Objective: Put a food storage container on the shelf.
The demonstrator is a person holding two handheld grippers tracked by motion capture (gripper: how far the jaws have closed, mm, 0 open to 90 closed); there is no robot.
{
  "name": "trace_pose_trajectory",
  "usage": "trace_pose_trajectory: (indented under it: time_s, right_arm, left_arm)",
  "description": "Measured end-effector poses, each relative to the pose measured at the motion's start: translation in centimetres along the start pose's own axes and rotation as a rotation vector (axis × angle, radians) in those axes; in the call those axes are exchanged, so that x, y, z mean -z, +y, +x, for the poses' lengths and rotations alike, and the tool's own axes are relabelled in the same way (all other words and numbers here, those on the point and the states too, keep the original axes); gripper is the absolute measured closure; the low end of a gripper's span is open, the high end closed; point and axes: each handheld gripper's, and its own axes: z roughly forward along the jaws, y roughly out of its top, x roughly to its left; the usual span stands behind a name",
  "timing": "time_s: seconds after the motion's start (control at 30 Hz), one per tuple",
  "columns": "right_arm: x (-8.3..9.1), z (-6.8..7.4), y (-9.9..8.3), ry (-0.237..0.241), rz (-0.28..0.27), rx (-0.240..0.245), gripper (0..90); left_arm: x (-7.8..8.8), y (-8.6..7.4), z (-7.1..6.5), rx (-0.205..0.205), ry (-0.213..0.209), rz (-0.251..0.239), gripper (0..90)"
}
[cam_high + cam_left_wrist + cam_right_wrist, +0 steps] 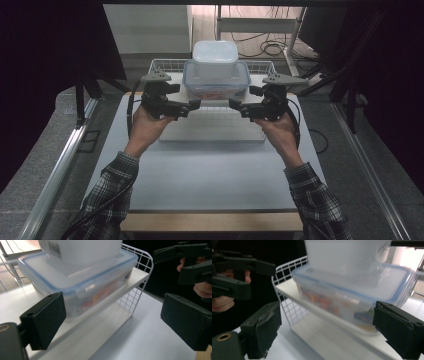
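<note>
A clear box with a blue-rimmed lid (216,82) sits on the upper shelf of a white wire rack (161,65). A white tub (215,56) is stacked on its lid. My left gripper (194,104) hangs just left of the box's front, and my right gripper (235,104) just right of it. Both point inward and are open with nothing in them. In the left gripper view the box (82,282) and tub (80,250) lie beyond the open left gripper (115,317). In the right gripper view the box (352,290) lies beyond the open right gripper (327,325); orange contents show through its wall.
The rack stands at the far side of a pale table (210,175), with its lower shelf (212,131) under the grippers. Dark curtains flank the table. Cables lie on the floor behind the rack (265,47).
</note>
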Motion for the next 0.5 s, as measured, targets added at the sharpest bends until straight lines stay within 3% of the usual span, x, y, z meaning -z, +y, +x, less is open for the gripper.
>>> trace_pose_trajectory:
  time_s: [0.5]
  right_arm:
    - [0.1,1.1,-3.0,0.022,0.03,0.029,5.0]
  left_arm:
    - [-0.6,-3.5,-1.1,-0.056,0.01,0.056,4.0]
